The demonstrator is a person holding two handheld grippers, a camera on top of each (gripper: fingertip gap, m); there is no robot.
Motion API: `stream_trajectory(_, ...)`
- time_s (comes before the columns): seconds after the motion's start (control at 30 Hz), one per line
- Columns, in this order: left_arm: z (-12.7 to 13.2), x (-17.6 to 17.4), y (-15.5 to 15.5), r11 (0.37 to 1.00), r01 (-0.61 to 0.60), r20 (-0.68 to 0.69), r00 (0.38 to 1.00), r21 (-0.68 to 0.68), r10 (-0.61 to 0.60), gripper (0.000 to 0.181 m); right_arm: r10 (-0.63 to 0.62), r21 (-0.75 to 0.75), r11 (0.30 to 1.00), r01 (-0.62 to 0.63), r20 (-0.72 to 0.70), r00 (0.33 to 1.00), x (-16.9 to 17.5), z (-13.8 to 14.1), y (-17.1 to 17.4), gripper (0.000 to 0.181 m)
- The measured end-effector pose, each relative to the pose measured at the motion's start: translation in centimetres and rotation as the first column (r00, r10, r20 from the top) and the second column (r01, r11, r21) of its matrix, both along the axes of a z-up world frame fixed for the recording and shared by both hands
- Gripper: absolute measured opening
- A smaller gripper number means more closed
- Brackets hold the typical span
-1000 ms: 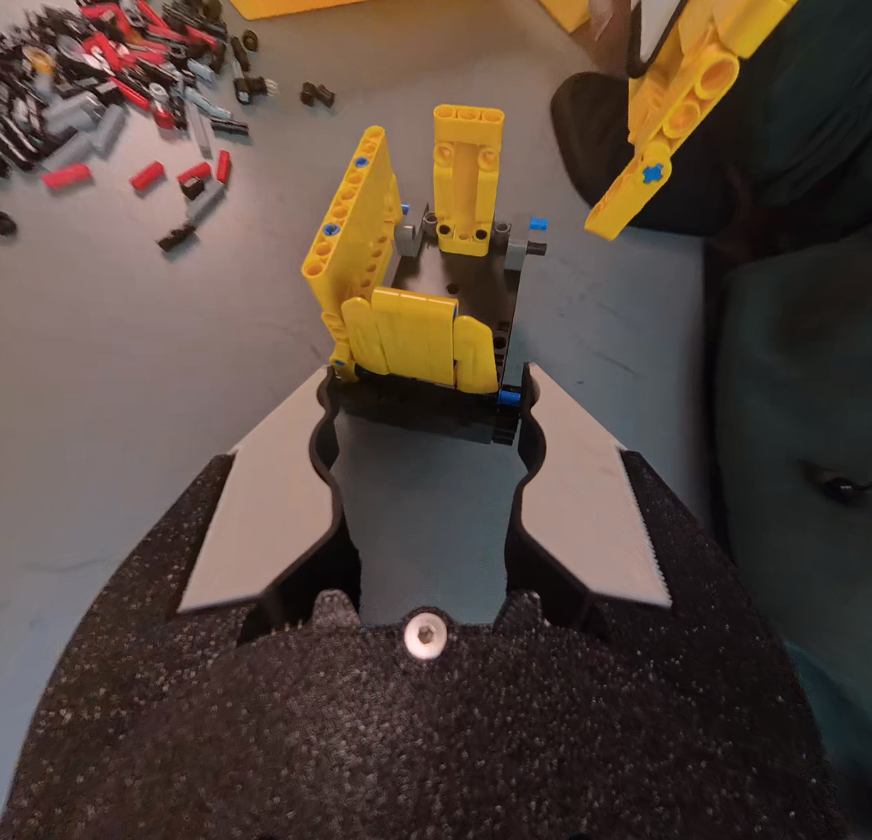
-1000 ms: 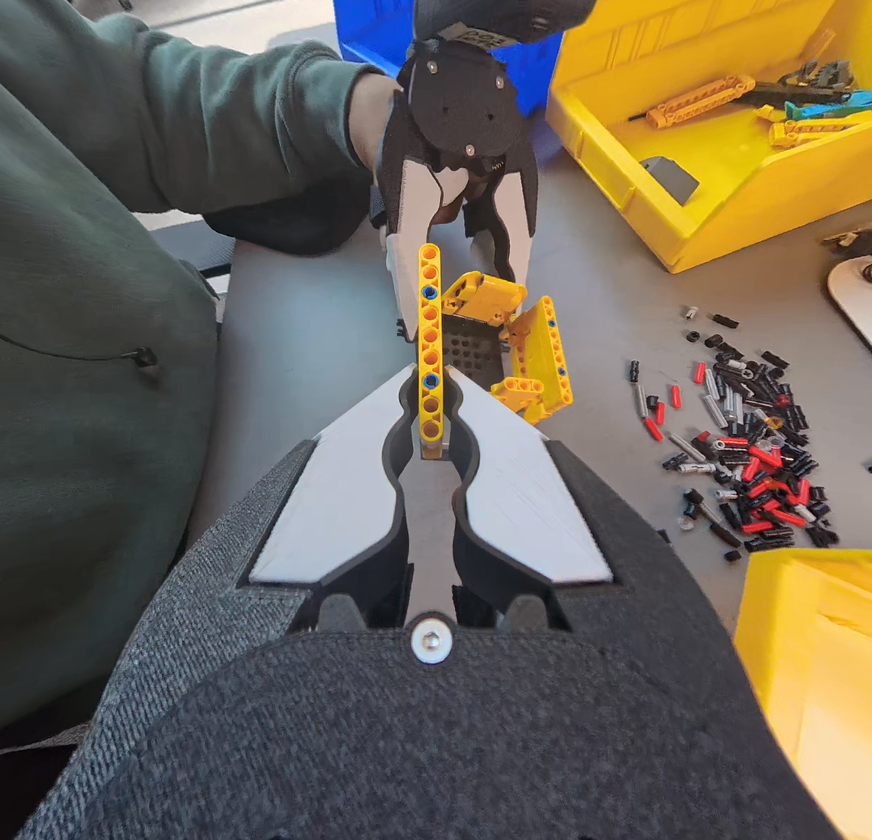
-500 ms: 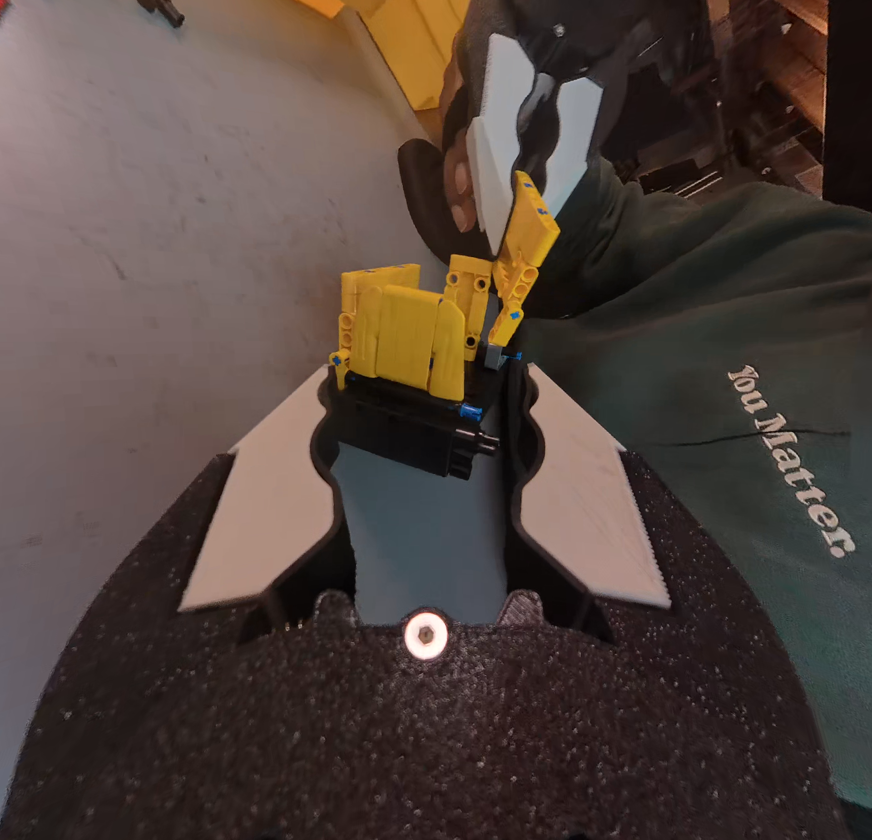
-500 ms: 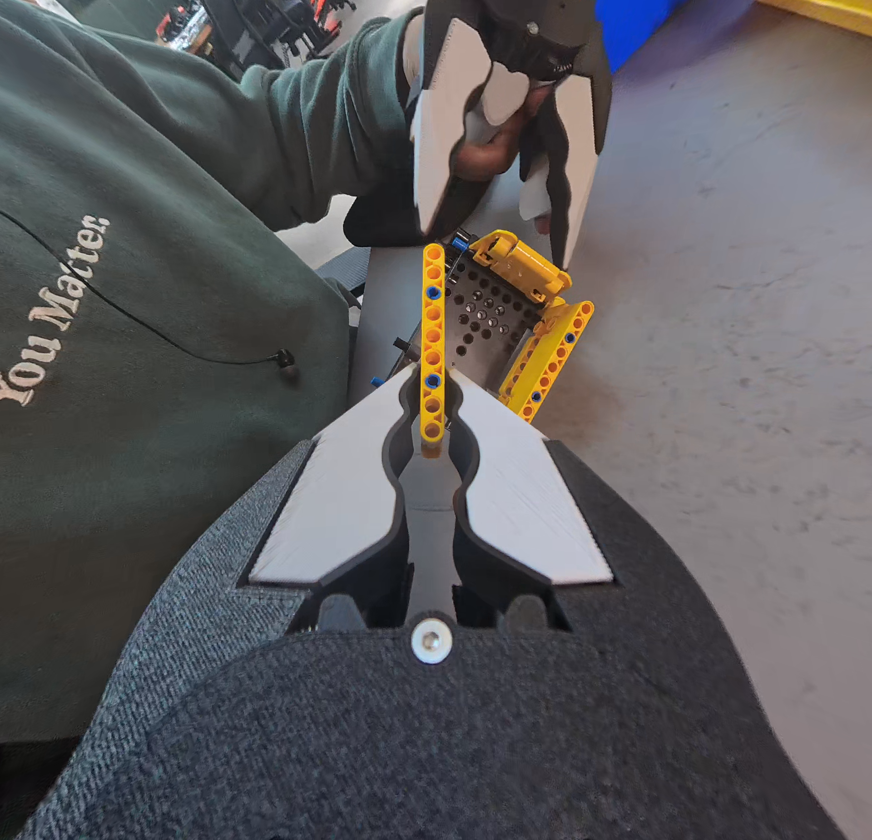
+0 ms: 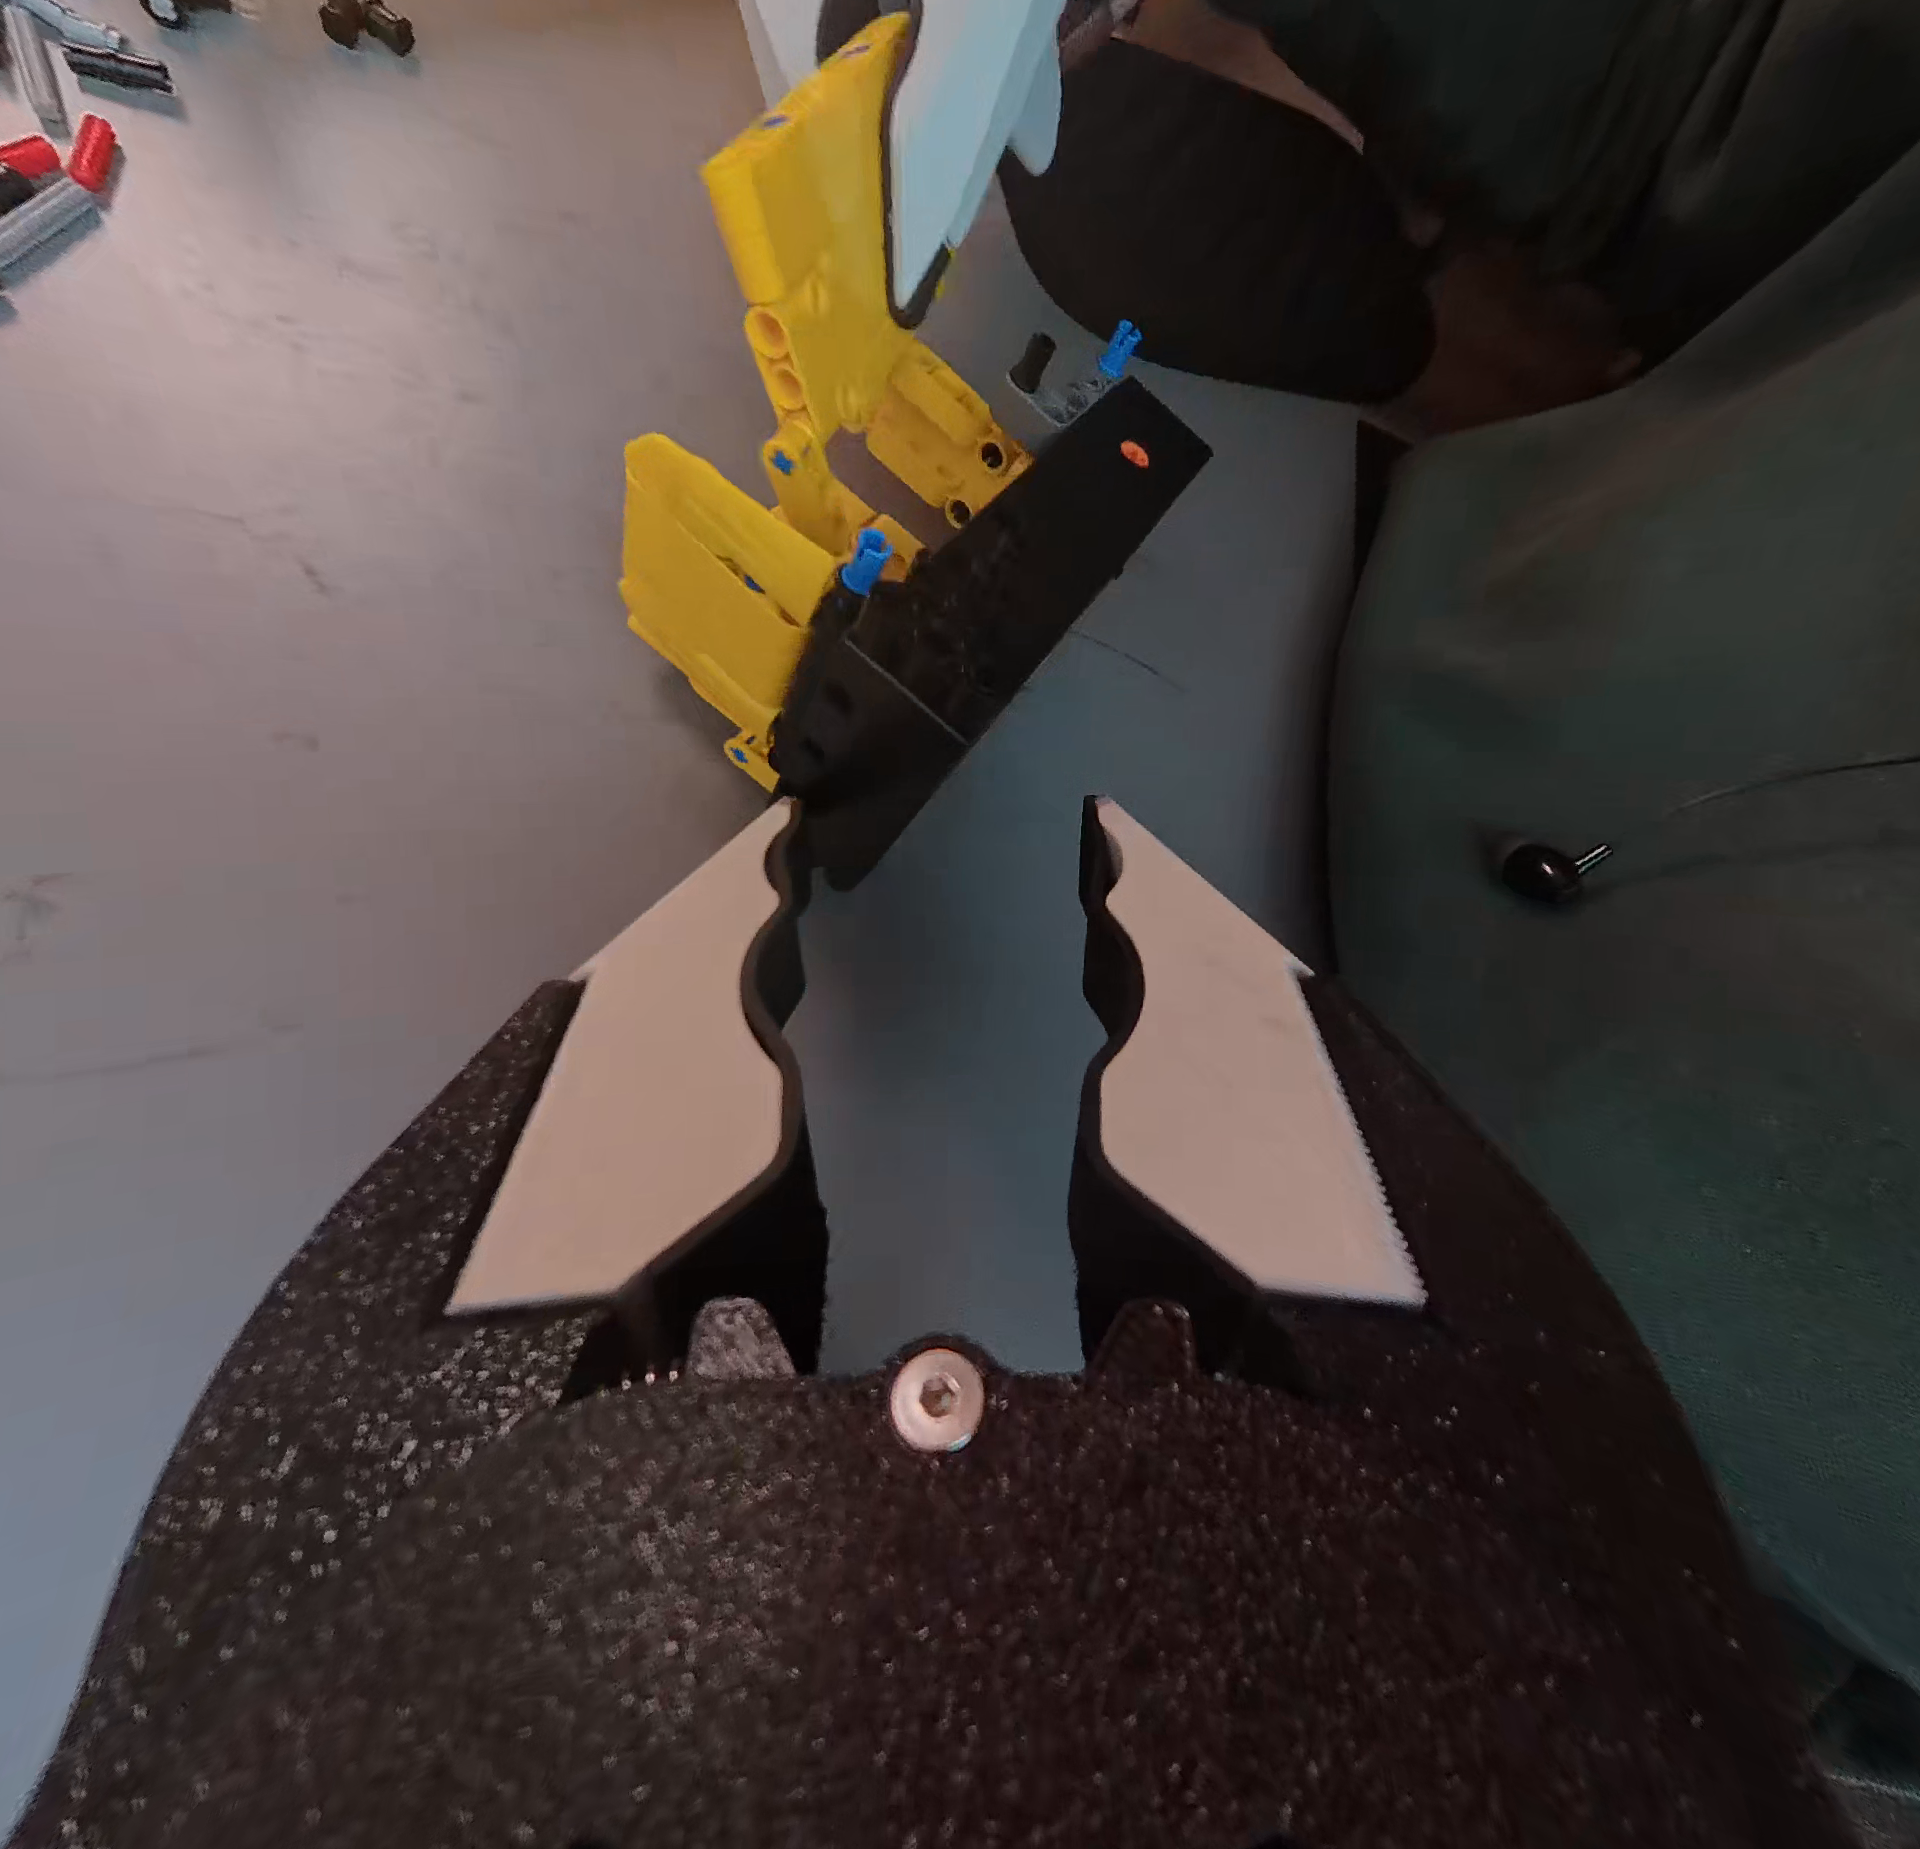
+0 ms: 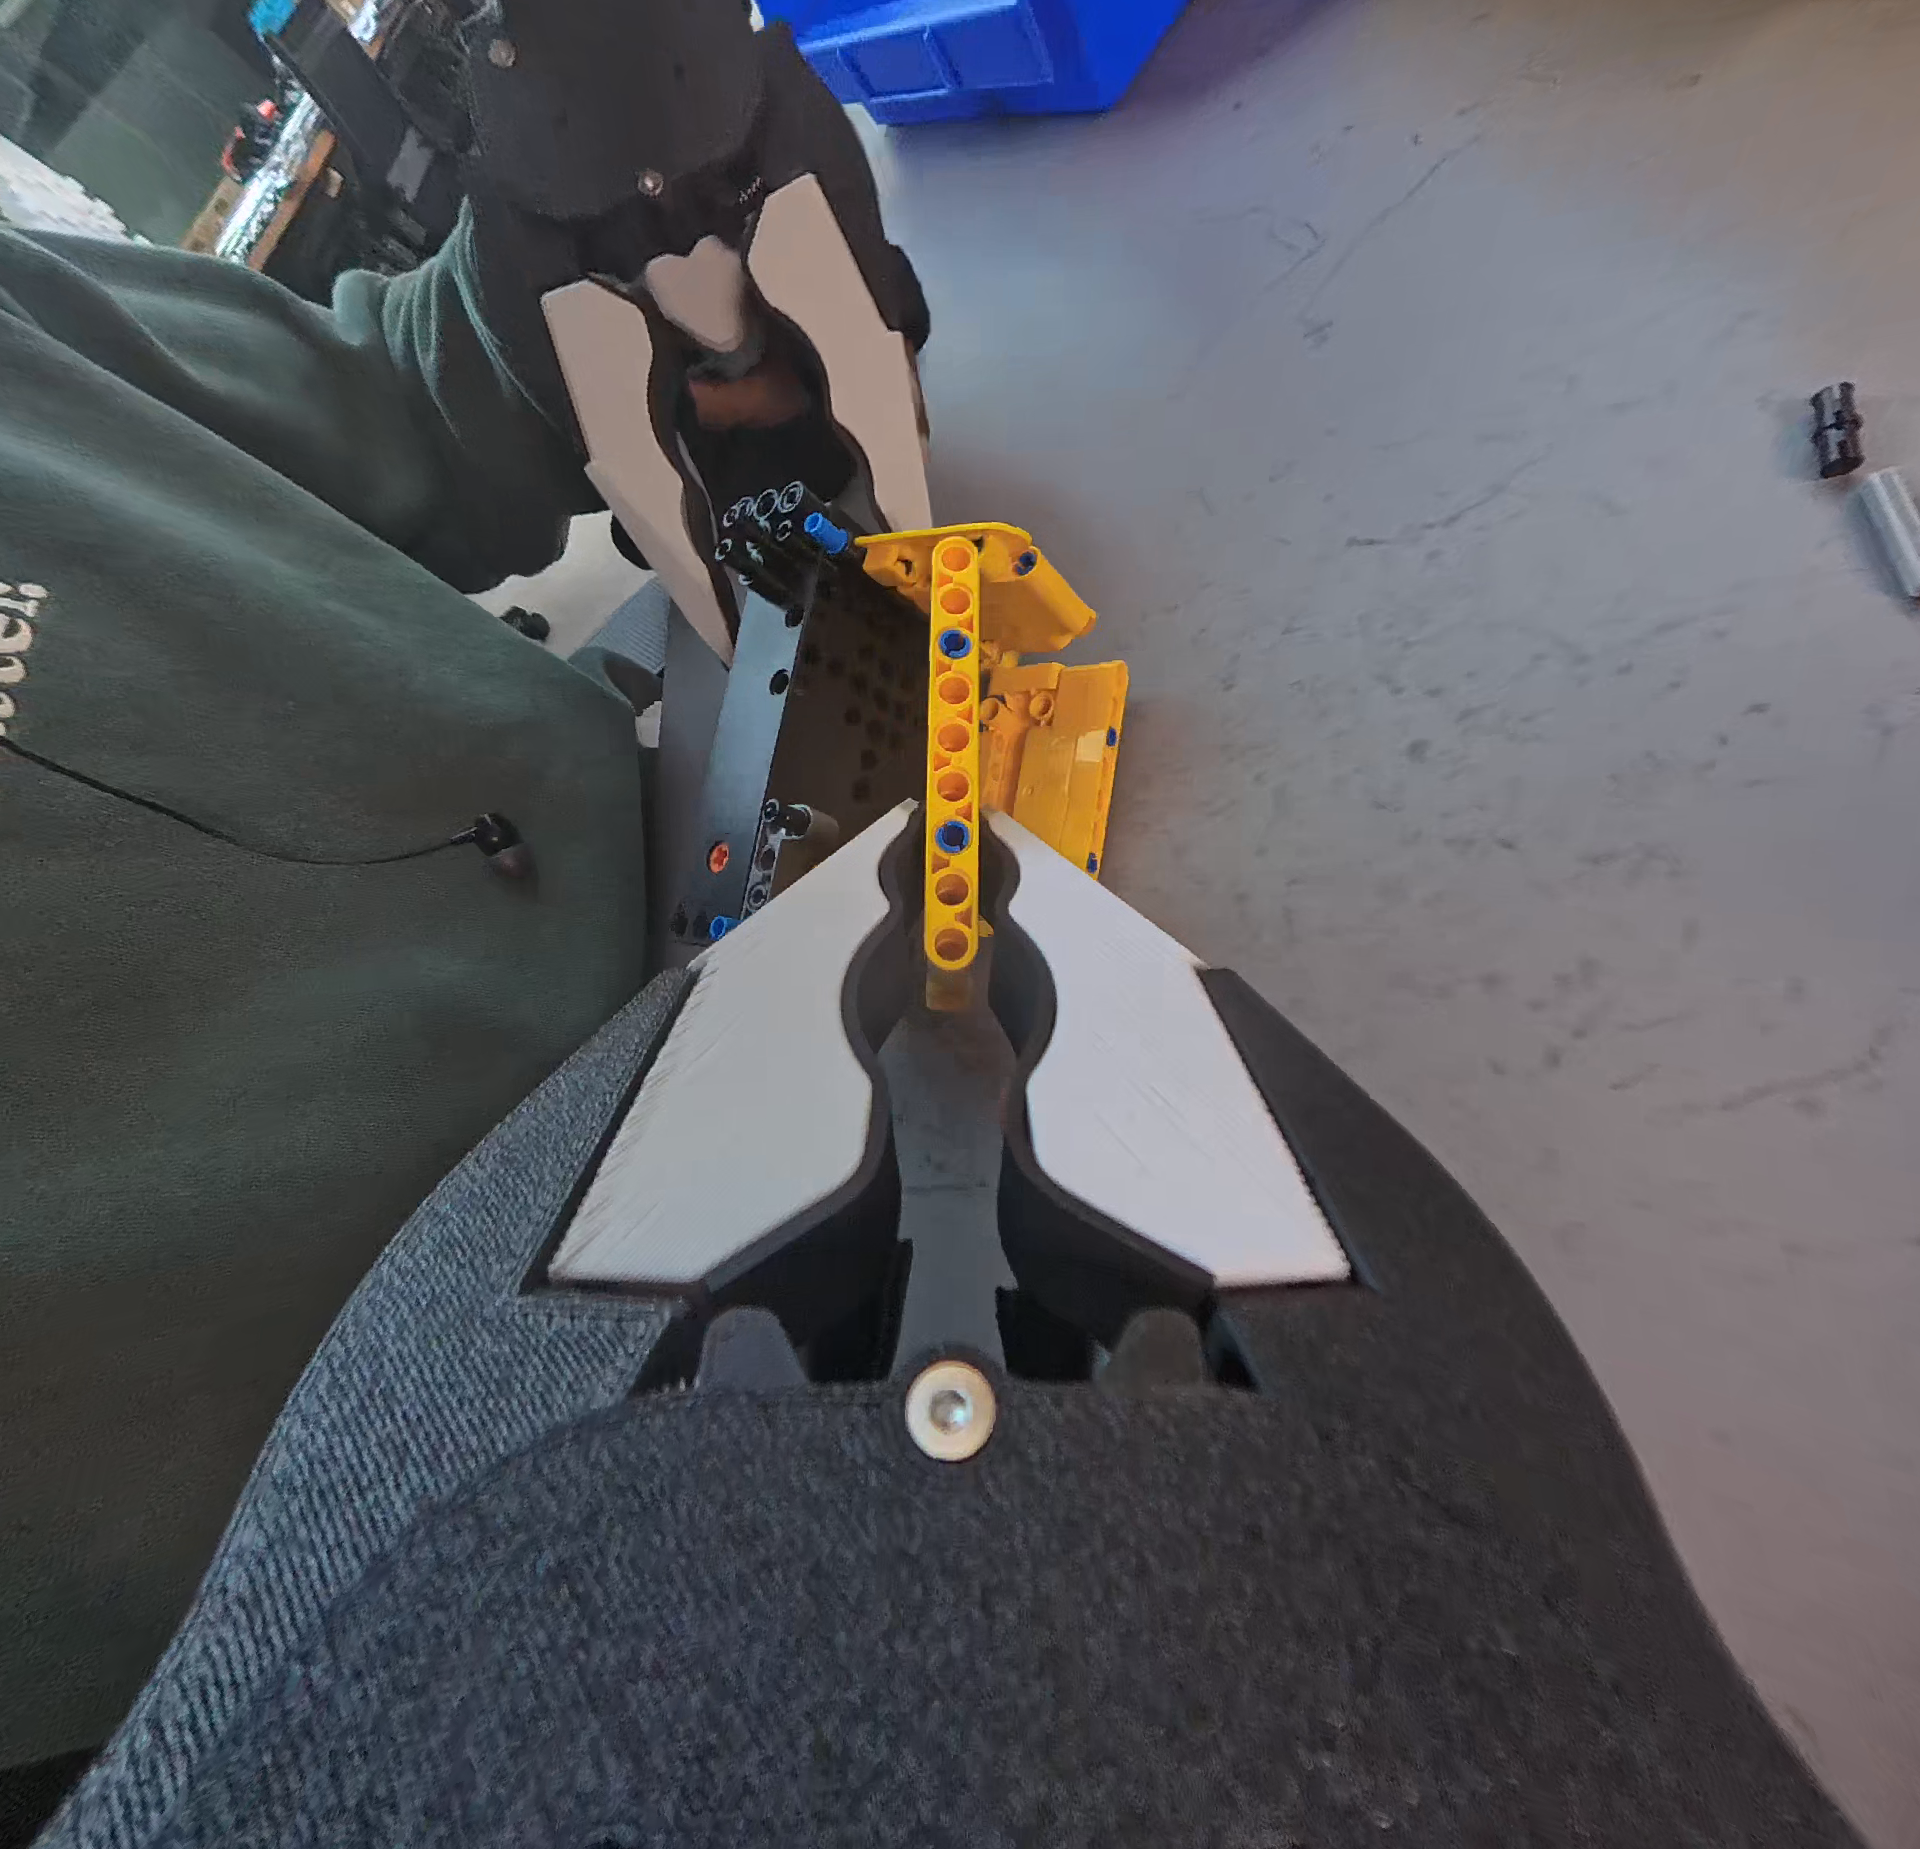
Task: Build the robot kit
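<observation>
A brick model with a black perforated base (image 5: 987,594) and yellow panels (image 5: 717,594) lies tipped on its side on the grey table (image 5: 312,656). My left gripper (image 5: 940,823) is open and holds nothing. Its left fingertip (image 5: 774,843) touches a corner of the black base, and the right fingertip is apart from it. My right gripper (image 6: 953,823) is shut on a long yellow holed beam panel (image 6: 951,698), whose far end meets the model (image 6: 831,719). In the right wrist view the left gripper (image 6: 810,552) stands open at the model's far end. In the left wrist view the right gripper's fingers (image 5: 977,85) clamp the yellow panel (image 5: 810,199).
Loose red, grey and black pins (image 5: 62,85) lie at the far left, and a few more (image 6: 1834,428) lie on the right. A blue bin (image 6: 966,23) stands behind. A person in a dark green sweatshirt (image 6: 260,656) sits at the table's near edge (image 5: 1340,760). Some 10 cm of space lies between my two pairs of fingers.
My left gripper has opened and let go of the black base. The model has gone from held upright to lying tipped on its side. My right gripper has kept hold of the yellow panel.
</observation>
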State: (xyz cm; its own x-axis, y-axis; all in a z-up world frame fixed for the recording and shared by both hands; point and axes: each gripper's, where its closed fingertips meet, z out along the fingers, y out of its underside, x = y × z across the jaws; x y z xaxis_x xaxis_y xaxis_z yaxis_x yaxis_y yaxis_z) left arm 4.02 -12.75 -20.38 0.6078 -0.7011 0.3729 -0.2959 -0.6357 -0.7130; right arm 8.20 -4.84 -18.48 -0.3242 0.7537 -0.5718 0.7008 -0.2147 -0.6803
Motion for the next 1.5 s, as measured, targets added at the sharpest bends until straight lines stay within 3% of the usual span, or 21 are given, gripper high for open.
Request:
stream_trajectory(0.17, 2.5, -0.4, -1.2, 0.999, 0.05, 0.152, 0.987, 0.001, -0.05, 0.054, 0.013, -0.069, 0.997, -0.018, -0.073, 0.997, 0.2, 2.8, -0.2, 0.007)
stream_trajectory(0.3, 5.8, -2.3, 1.1, 0.998, -0.019, 0.258, 0.966, 0.055, 0.004, 0.046, 0.044, -0.122, 0.991, -0.056, -0.097, 0.994, -0.1, 4.5, -1.4, 0.007)
stream_trajectory(0.37, 6.6, -1.5, 1.8, 0.997, 0.017, 0.263, 0.964, 0.073, -0.036, 0.044, 0.064, -0.14, 0.987, -0.076, -0.087, 0.994, -0.4, 4.6, -2.3, 0.007)
stream_trajectory(0.57, 4.4, 1.1, 0.3, 0.976, 0.21, 0.152, 0.964, 0.056, -0.216, 0.046, 0.104, -0.11, 0.987, -0.113, -0.09, 0.991, -0.2, 4.7, -4.3, 0.007)
stream_trajectory(0.67, 5.5, 1.3, -2.3, 0.952, 0.282, 0.18, 0.937, 0.116, -0.299, 0.055, 0.072, -0.117, 0.99, -0.083, -0.095, 0.993, 0.6, 4.6, -3.8, 0.007)
stream_trajectory(0.83, 3.3, 1.3, -5.0, 0.948, 0.263, -0.066, 0.965, 0.177, -0.256, 0.069, -0.009, -0.16, 0.987, -0.005, -0.088, 0.996, 1.6, 3.6, -2.3, 0.007)
stream_trajectory(0.9, 2.9, 2.6, -6.0, 0.94, 0.277, -0.094, 0.96, 0.198, -0.263, 0.072, -0.032, -0.164, 0.986, 0.016, -0.095, 0.995, 1.4, 3.4, -1.9, 0.007)
stream_trajectory(1.0, 1.0, 2.3, -6.1, 0.923, 0.297, -0.275, 0.934, 0.245, -0.228, 0.08, -0.045, -0.161, 0.987, 0.024, -0.123, 0.991, 1.1, 3.8, -2.0, 0.007)
stream_trajectory(1.17, -1.3, 3.3, -5.1, 0.927, 0.253, -0.307, 0.937, 0.276, -0.164, 0.07, -0.043, -0.154, 0.988, 0.017, -0.166, 0.985, 1.4, 4.4, -2.7, 0.007)
stream_trajectory(1.3, -0.6, 3.1, -4.0, 0.984, 0.14, -0.15, 0.981, 0.108, -0.123, 0.067, -0.055, -0.149, 0.988, 0.029, -0.178, 0.982, 2.1, 4.8, -3.3, 0.007)
stream_trajectory(1.37, 0.1, 3.1, -3.4, 0.997, 0.06, 0.003, 0.998, -0.054, -0.06, 0.066, -0.061, -0.142, 0.989, 0.034, -0.191, 0.98, 2.7, 5.3, -3.6, 0.007)
stream_trajectory(1.43, 0.5, 3.3, -3.1, 0.957, 0.028, 0.19, 0.981, -0.289, 0.029, 0.066, -0.077, -0.146, 0.988, 0.047, -0.203, 0.976, 3.1, 5.9, -3.6, 0.006)
stream_trajectory(1.5, 0.9, 3.6, -3.0, 0.871, 0.079, 0.352, 0.929, -0.486, 0.112, 0.066, -0.089, -0.153, 0.987, 0.057, -0.215, 0.973, 3.4, 6.6, -3.8, 0.007)
